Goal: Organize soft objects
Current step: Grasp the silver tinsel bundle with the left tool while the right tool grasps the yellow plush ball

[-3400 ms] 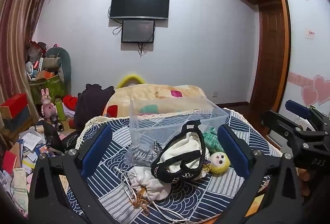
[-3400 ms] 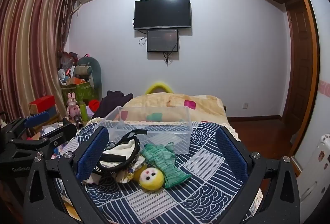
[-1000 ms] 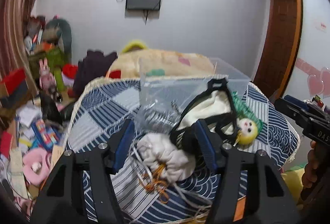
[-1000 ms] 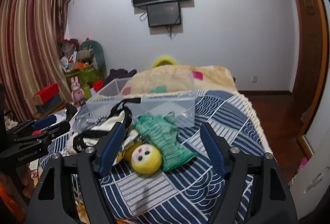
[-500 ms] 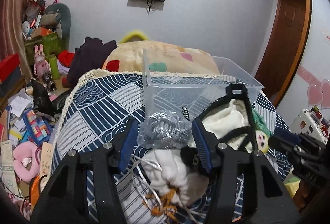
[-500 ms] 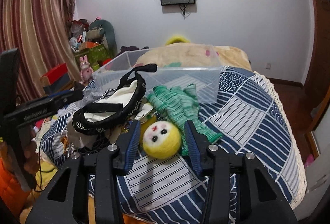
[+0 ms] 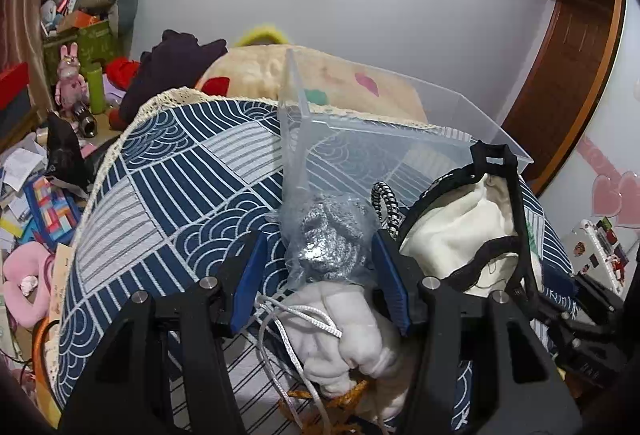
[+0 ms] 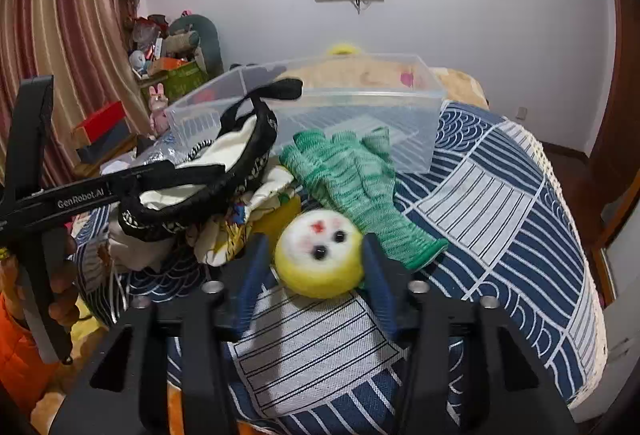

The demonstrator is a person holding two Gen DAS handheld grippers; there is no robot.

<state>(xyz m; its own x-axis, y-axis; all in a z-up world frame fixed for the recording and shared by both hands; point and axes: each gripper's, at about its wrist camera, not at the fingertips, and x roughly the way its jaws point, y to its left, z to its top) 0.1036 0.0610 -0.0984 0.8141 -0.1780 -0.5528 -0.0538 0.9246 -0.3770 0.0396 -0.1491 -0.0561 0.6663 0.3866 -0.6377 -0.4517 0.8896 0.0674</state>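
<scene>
Soft goods, heaped on a bed under a navy-and-white patterned bedspread (image 8: 520, 219). Clear plastic bin (image 8: 360, 115): stands on the bedspread behind the heap, nothing visible inside. Silver-grey knit bundle in a clear bag (image 7: 328, 239): lies against the bin's near corner, between the blue pads of the left claw (image 7: 322, 275); the pads sit at either side of it, whether they press on it cannot be told. White drawstring pouch (image 7: 352, 339): just below the bundle, cords trailing toward the camera. Cream bag with black straps (image 7: 468, 231): right of the left claw, leaning at the bin's front wall. Yellow round-headed doll (image 8: 320, 259): white face, two black eyes, resting on the bedspread between the pads of the right claw (image 8: 316, 275); the jaws are opening, right pad at the head's edge, left pad beside it, blurred. Green knit glove (image 8: 356, 179): spread flat behind the doll, fingers toward the bin.
</scene>
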